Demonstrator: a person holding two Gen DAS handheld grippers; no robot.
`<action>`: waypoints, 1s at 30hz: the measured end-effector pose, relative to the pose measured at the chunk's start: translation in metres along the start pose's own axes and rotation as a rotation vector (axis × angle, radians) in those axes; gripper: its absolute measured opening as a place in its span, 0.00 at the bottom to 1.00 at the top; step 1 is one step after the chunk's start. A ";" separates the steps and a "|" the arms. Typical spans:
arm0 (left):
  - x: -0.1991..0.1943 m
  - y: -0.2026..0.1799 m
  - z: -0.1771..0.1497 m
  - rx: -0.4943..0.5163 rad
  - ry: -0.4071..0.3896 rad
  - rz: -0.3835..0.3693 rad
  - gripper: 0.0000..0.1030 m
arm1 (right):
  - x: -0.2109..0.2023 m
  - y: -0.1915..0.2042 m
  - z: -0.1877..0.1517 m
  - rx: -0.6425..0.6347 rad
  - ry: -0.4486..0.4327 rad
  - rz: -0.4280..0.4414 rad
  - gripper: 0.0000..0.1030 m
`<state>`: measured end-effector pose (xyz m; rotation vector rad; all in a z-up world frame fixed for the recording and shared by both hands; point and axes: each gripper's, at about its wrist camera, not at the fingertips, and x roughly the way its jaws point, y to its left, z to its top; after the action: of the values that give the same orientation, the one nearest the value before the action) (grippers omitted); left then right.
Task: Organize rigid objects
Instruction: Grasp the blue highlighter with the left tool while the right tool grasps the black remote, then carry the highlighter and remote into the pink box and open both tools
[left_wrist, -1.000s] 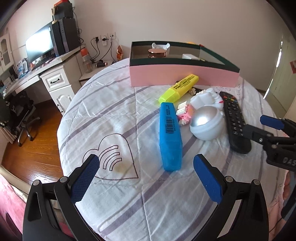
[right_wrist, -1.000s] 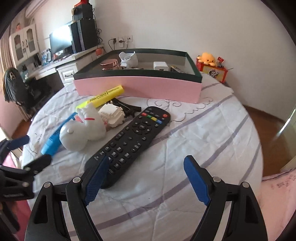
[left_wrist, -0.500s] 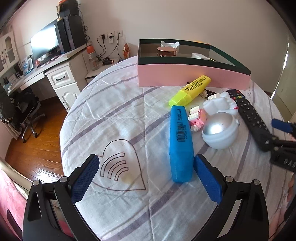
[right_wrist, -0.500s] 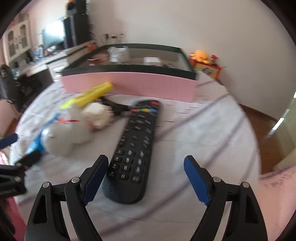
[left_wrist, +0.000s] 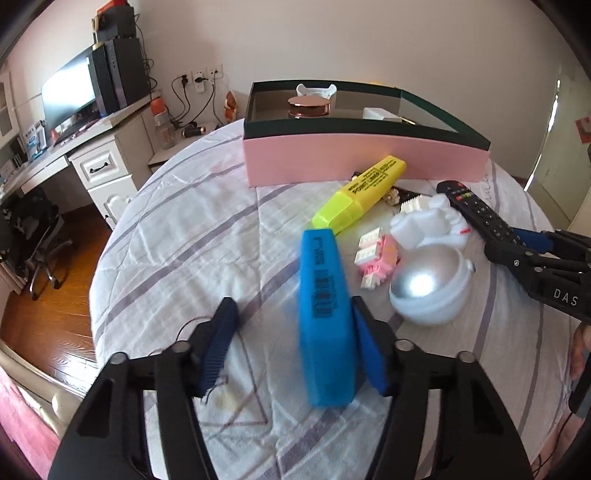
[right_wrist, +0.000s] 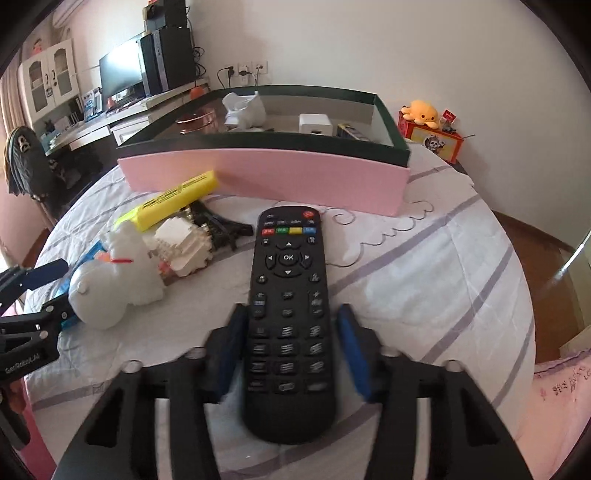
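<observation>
Two highlighters (left_wrist: 360, 194) (left_wrist: 325, 314), one remote (right_wrist: 288, 314), one pink box (left_wrist: 364, 160), two grippers (left_wrist: 295, 345) (right_wrist: 291, 347).

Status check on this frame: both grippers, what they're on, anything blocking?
Left gripper open, straddling blue marker, one pad touching. Right gripper open around black remote, not clamped. White figurine and silver-white ball crowd close; pink box beyond.

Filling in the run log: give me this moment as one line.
left gripper: open, straddling blue highlighter | right gripper: open, straddling remote | box: behind
</observation>
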<state>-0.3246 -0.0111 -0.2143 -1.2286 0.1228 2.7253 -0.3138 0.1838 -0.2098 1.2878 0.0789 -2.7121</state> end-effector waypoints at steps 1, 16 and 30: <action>0.002 -0.001 0.002 -0.004 0.000 -0.001 0.57 | 0.002 -0.002 0.002 0.002 0.002 0.011 0.44; -0.004 -0.009 0.000 0.033 -0.020 -0.047 0.26 | 0.001 -0.007 0.001 -0.014 0.000 0.054 0.43; -0.037 -0.010 0.008 0.048 -0.074 -0.062 0.26 | -0.028 -0.017 0.001 0.017 -0.043 0.077 0.43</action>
<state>-0.3043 -0.0035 -0.1816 -1.0984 0.1389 2.6940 -0.2994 0.2031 -0.1881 1.2097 0.0021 -2.6793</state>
